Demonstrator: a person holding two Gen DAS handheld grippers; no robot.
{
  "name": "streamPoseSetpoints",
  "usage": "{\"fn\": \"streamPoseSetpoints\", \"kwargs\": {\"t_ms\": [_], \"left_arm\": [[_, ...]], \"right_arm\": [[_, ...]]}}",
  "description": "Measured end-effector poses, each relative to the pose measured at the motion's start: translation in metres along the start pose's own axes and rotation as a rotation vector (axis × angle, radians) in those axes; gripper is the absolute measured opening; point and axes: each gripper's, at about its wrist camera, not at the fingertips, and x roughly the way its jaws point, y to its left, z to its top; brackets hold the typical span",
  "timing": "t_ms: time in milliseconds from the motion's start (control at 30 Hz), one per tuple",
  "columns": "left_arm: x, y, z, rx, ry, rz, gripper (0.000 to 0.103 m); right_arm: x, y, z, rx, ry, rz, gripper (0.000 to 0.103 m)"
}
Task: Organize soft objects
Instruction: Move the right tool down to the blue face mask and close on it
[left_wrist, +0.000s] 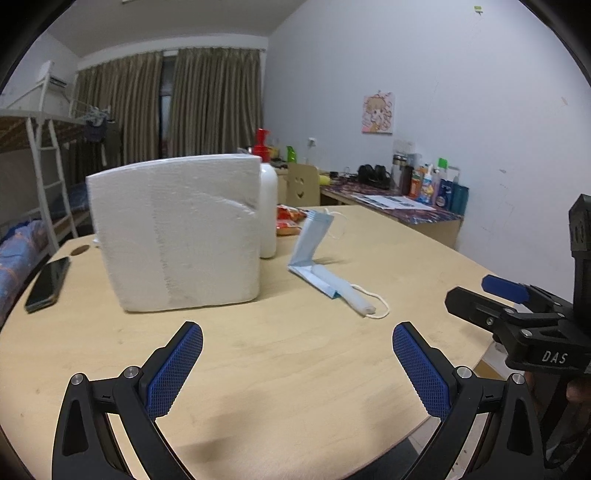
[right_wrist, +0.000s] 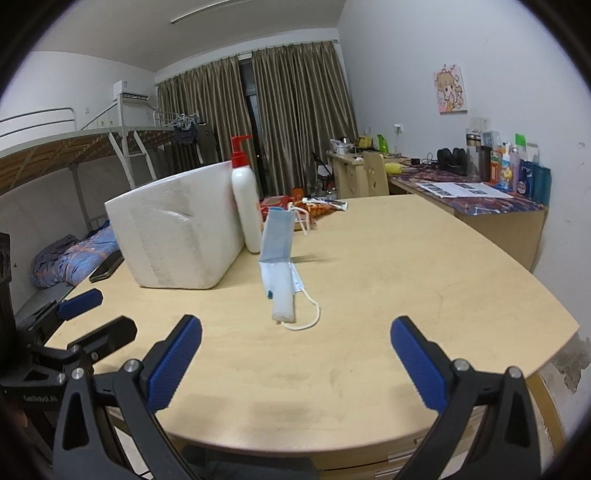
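Left gripper (left_wrist: 297, 363) and right gripper (right_wrist: 295, 360) hover spread wide over the table's (right_wrist: 406, 277) near edge; the half-folded face mask (right_wrist: 277, 266) lies mid-table

I am in a dormitory-style bedroom. Far left of my jaws stands a metal bunk bed (right_wrist: 92, 147) with ladder (left_wrist: 48, 177) and rumpled bedding (right_wrist: 70, 258). Straight ahead hang drawn curtains (right_wrist: 280, 122); to the right, a cluttered desk (right_wrist: 480, 206) beneath an anime poster (right_wrist: 450, 88).
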Motion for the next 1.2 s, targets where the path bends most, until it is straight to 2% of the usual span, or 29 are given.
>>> {"fn": "streamPoseSetpoints", "kwargs": {"t_ms": [200, 333, 567, 667, 733, 767, 833, 900, 933, 1200], "left_arm": [[0.022, -0.007, 0.011, 0.022, 0.022, -0.026, 0.103], [0.033, -0.007, 0.012, 0.043, 0.028, -0.019, 0.103], [0.051, 0.013, 0.004, 0.006, 0.082, -0.021, 0.103], [0.055, 0.024, 0.006, -0.029, 0.102, -0.060, 0.103], [0.056, 0.028, 0.008, -0.034, 0.105, -0.056, 0.103], [0.055, 0.030, 0.008, -0.030, 0.105, -0.045, 0.103], [0.055, 0.033, 0.010, -0.015, 0.106, -0.028, 0.103], [0.058, 0.037, 0.011, -0.002, 0.112, -0.019, 0.103], [0.059, 0.038, 0.011, -0.005, 0.116, -0.020, 0.103], [0.063, 0.042, 0.009, -0.024, 0.142, -0.071, 0.103]], "right_arm": [[0.013, -0.016, 0.006, 0.024, 0.013, -0.008, 0.103], [0.027, -0.014, 0.011, 0.001, 0.047, 0.021, 0.103], [0.060, 0.002, 0.011, -0.058, 0.110, 0.075, 0.103], [0.071, 0.011, 0.013, -0.087, 0.134, 0.093, 0.103], [0.078, 0.015, 0.015, -0.109, 0.150, 0.097, 0.099], [0.080, 0.016, 0.015, -0.116, 0.158, 0.102, 0.093], [0.087, 0.018, 0.017, -0.129, 0.180, 0.107, 0.078], [0.096, 0.020, 0.017, -0.145, 0.216, 0.108, 0.054], [0.100, 0.020, 0.017, -0.153, 0.231, 0.101, 0.050], [0.110, 0.020, 0.015, -0.173, 0.277, 0.061, 0.039]]}}
